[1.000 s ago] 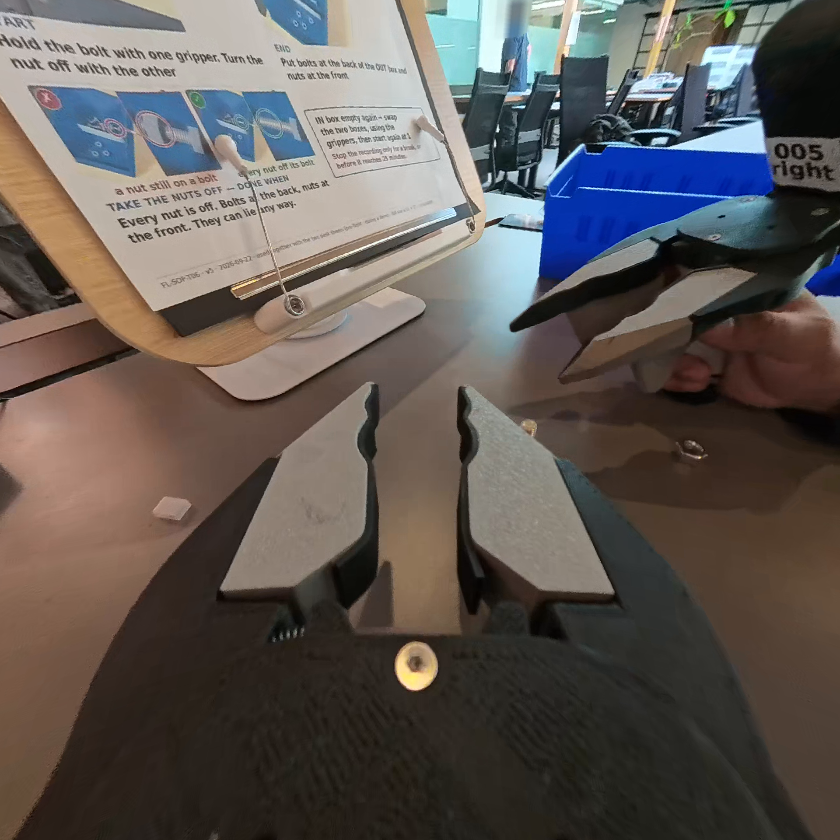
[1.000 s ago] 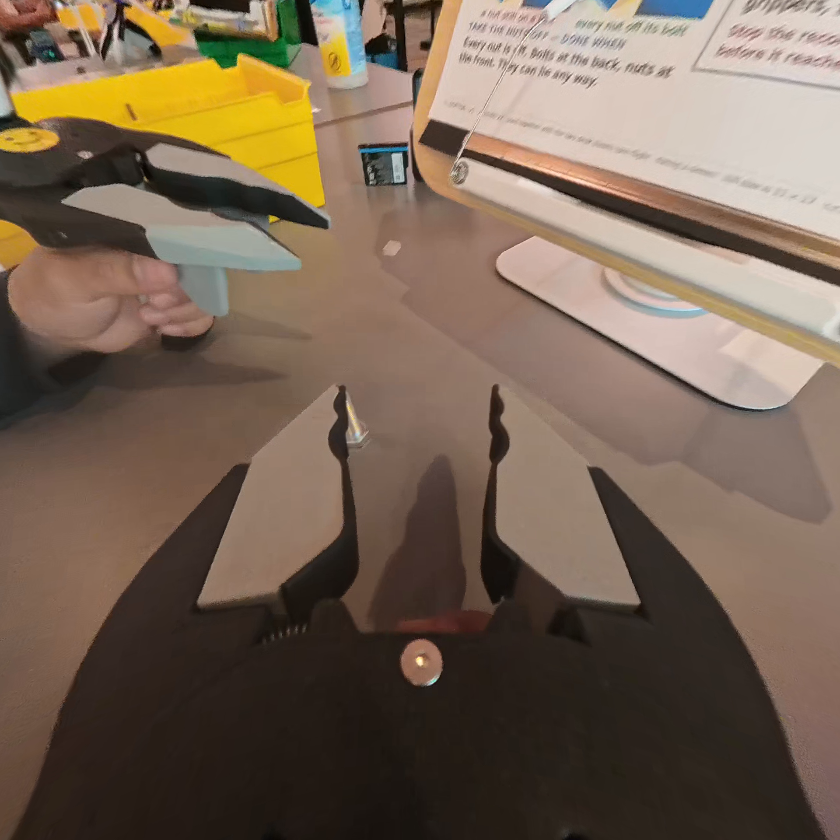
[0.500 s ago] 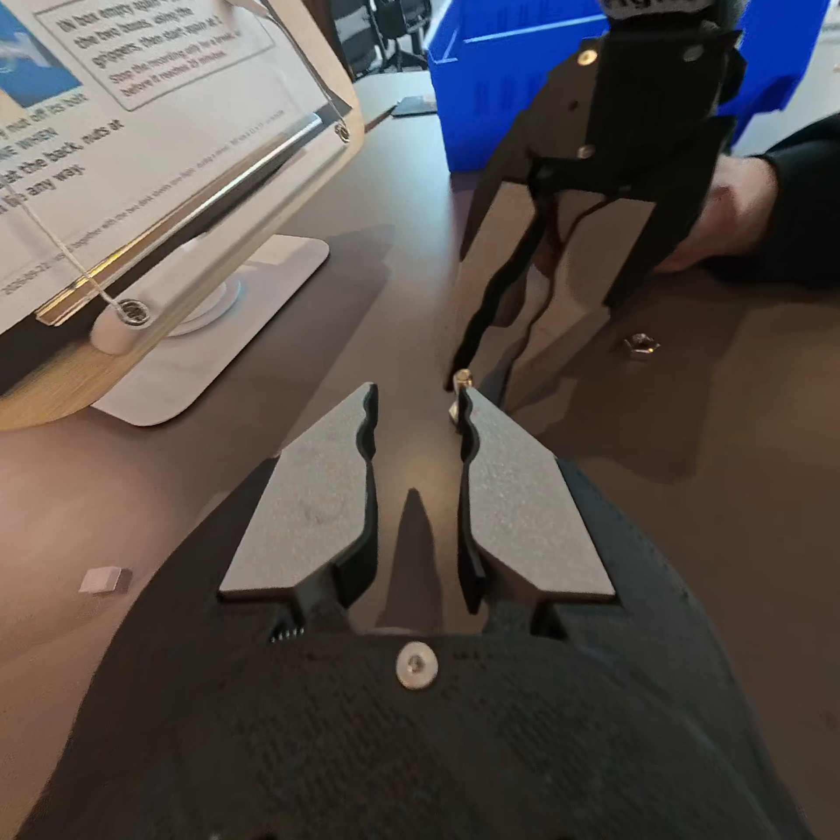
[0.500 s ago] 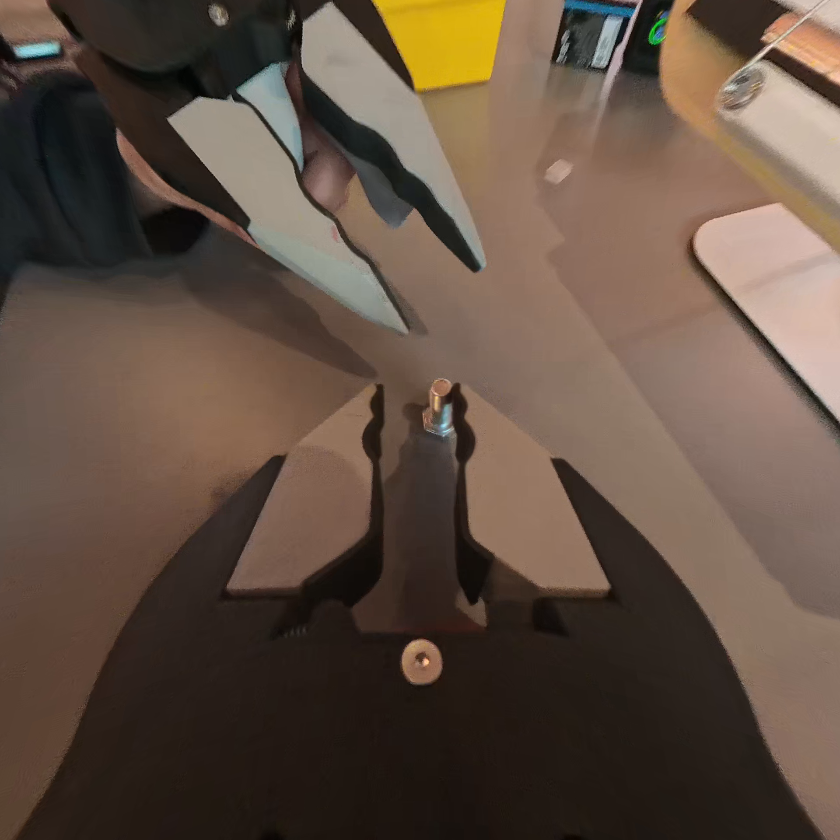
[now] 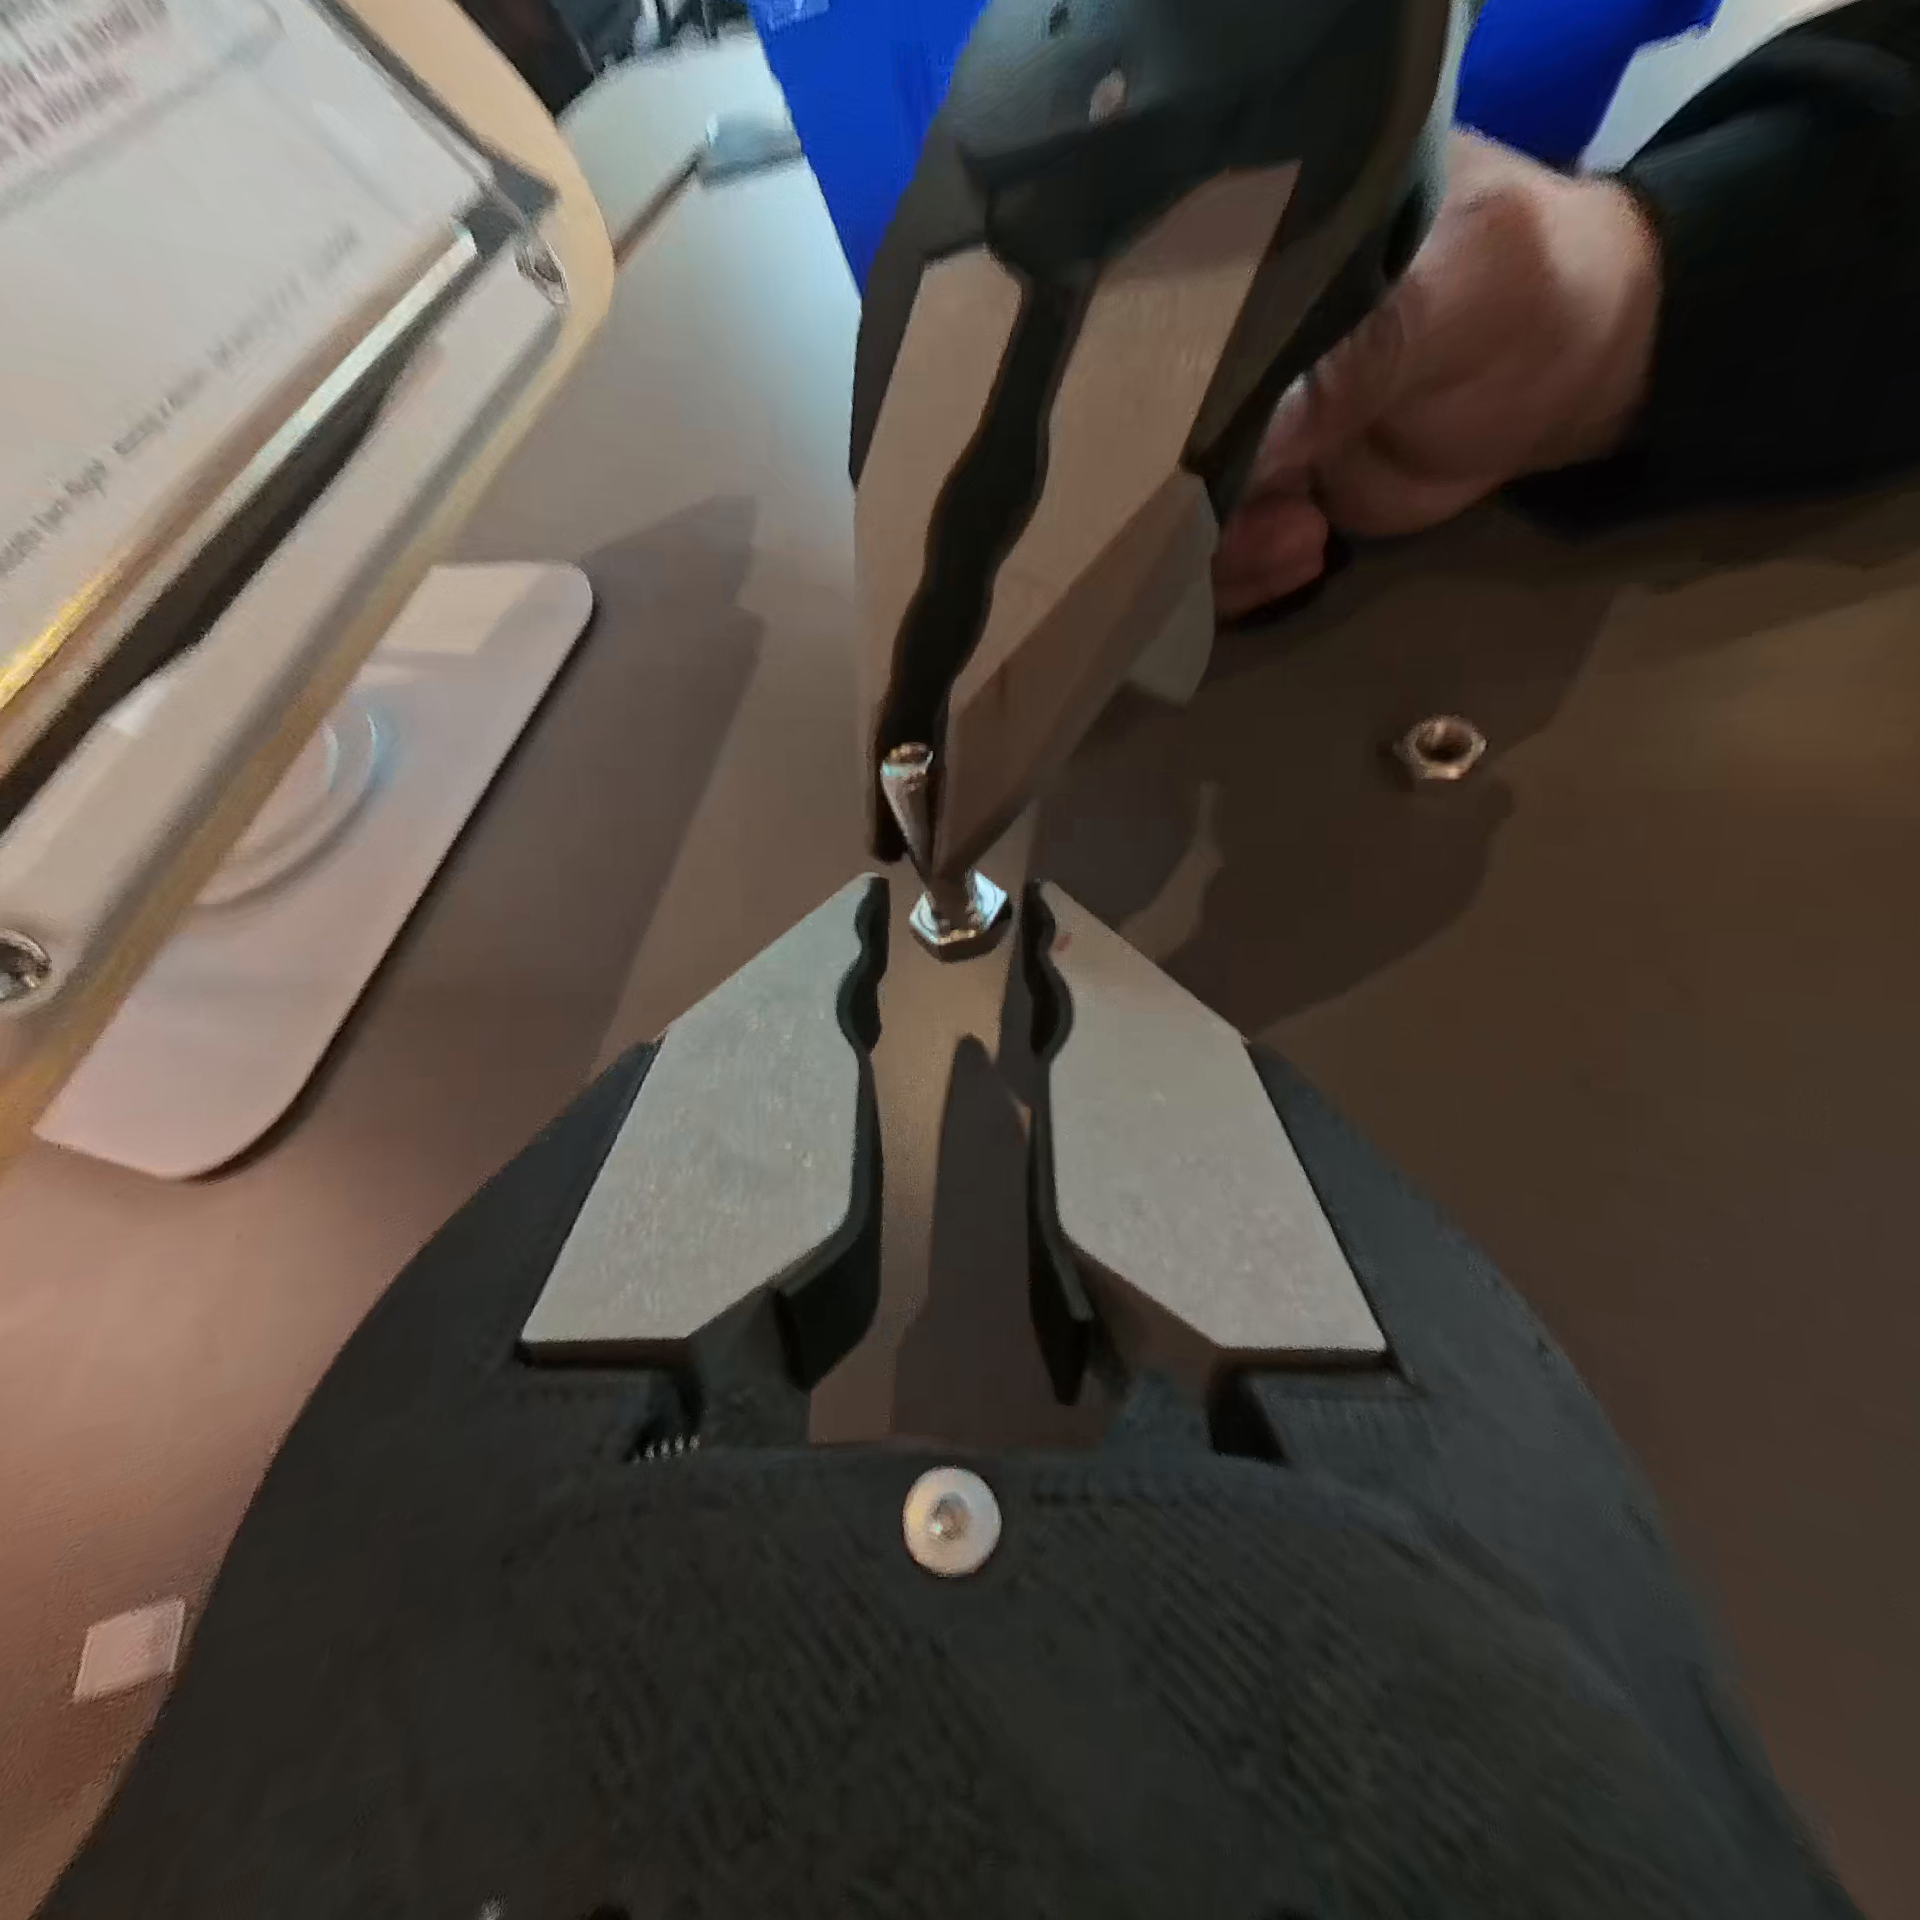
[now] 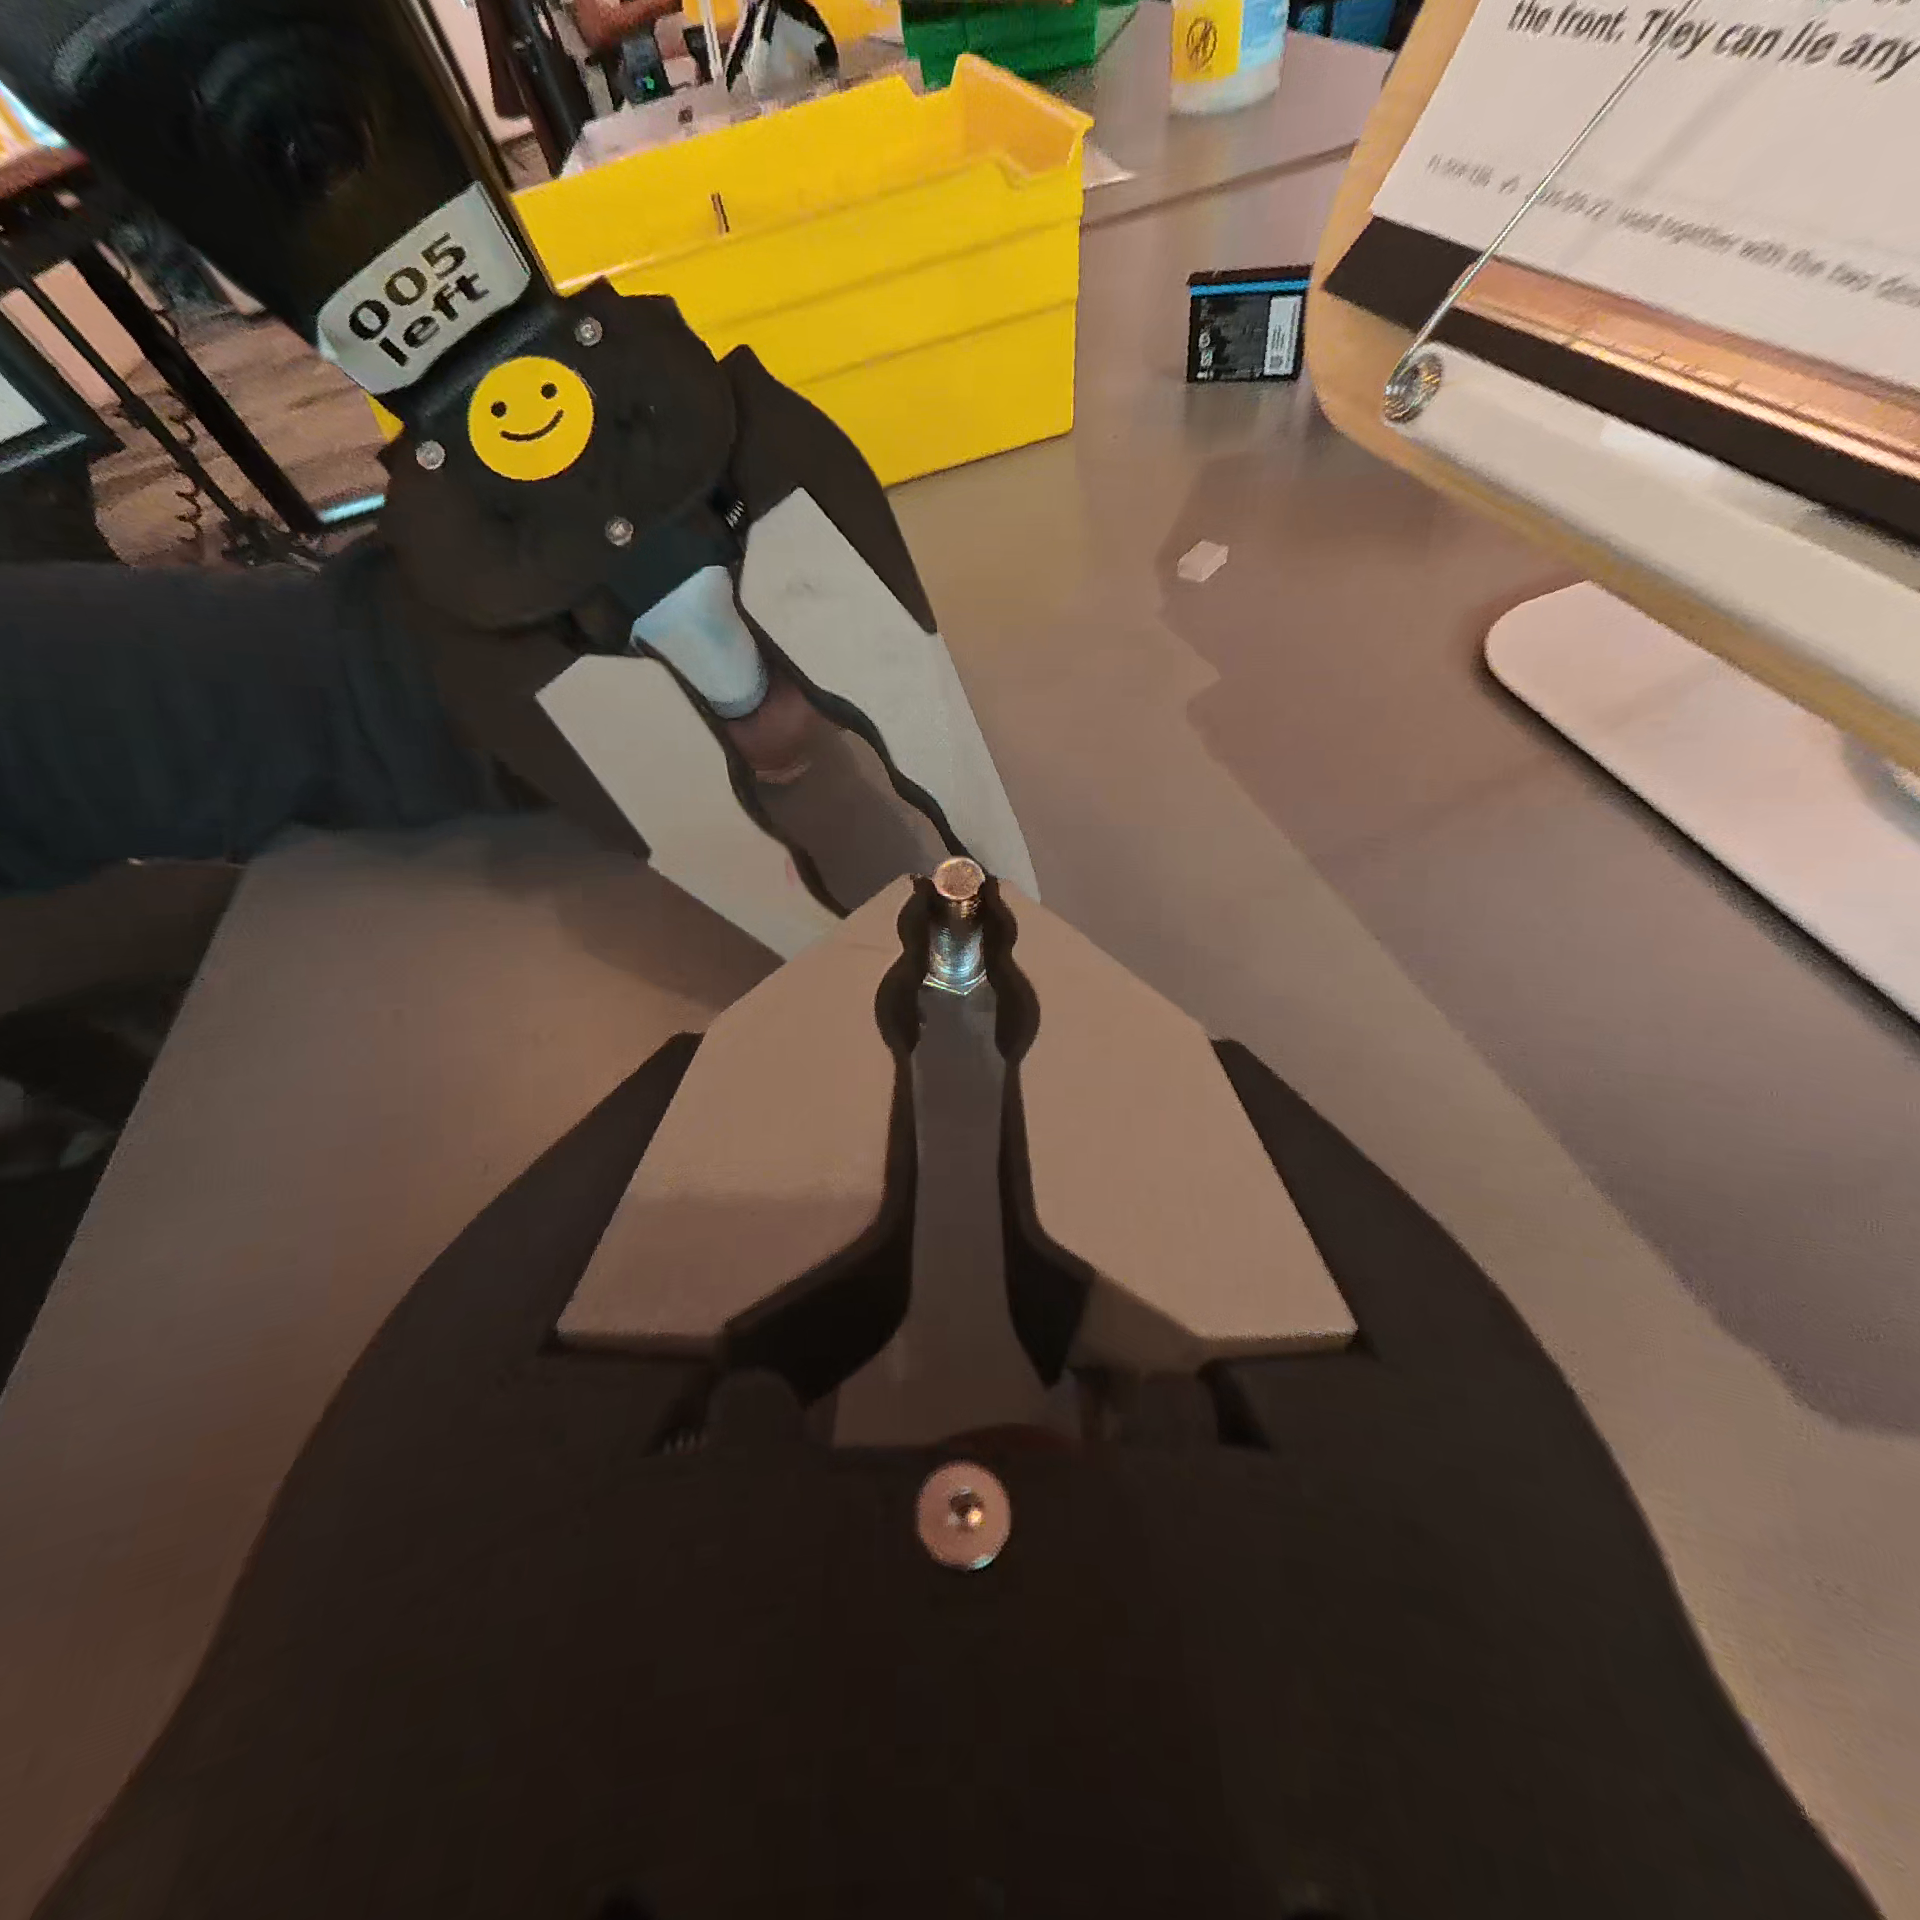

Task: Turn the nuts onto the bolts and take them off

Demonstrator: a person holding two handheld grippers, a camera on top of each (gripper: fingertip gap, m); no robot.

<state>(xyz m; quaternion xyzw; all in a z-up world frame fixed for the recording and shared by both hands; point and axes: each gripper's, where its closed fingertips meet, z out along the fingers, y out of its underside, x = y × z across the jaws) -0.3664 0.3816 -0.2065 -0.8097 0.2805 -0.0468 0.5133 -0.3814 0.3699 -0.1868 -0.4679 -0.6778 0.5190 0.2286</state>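
Bolt (image 6: pixel 957 930) between right tool (image 6: pixel 956 904) tips (upright)

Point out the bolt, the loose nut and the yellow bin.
bolt (image 6: pixel 957 928): right wrist view, on its threaded shaft.
loose nut (image 5: pixel 1439 750): left wrist view, on its hexagonal rim.
yellow bin (image 6: pixel 894 301): right wrist view, on its front wall.

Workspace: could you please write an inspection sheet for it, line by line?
Surface: brown table, smooth and slightly glossy.
Job's things: bolt upright, hex end down; loose nut lying apart on the table.
Clutter: small white piece; black box.
Grippers: right gripper shut on the bolt's shaft; left gripper open, its fingers flanking the hex end.
Cables: nothing seen on the table.
Surroundings: document stand, yellow bin, blue bin.
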